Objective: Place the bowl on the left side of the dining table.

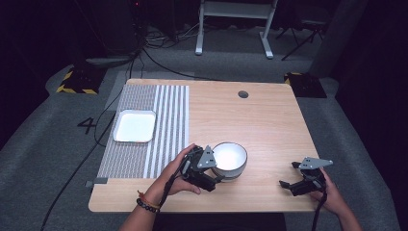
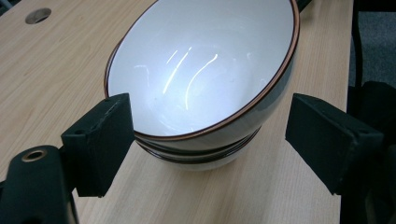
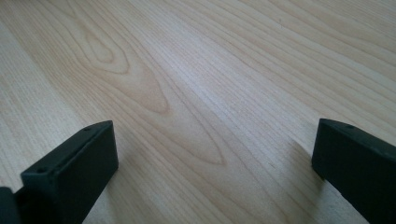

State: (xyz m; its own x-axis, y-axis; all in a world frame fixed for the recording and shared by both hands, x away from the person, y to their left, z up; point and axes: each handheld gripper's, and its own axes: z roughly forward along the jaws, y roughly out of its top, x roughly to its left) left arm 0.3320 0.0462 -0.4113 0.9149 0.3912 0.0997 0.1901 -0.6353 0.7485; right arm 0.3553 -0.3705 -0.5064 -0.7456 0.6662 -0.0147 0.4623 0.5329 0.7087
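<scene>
Left hand-held gripper [image 2: 210,140] spread wide, jaws either side of white bowl [image 2: 201,70], w/o visible grip. Bowl resting on worktop [image 1: 269,120]. Right hand-held gripper [image 3: 215,163] spread, low over bare wood, well right of bowl.

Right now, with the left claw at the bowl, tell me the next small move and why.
Probably ease the left claw a little further forward, then close it. Its jaws are open on either side of the bowl; one sits at the rim, the other is apart from the wall, so there is no grip yet. The right claw is open over bare table and could wait.
</scene>
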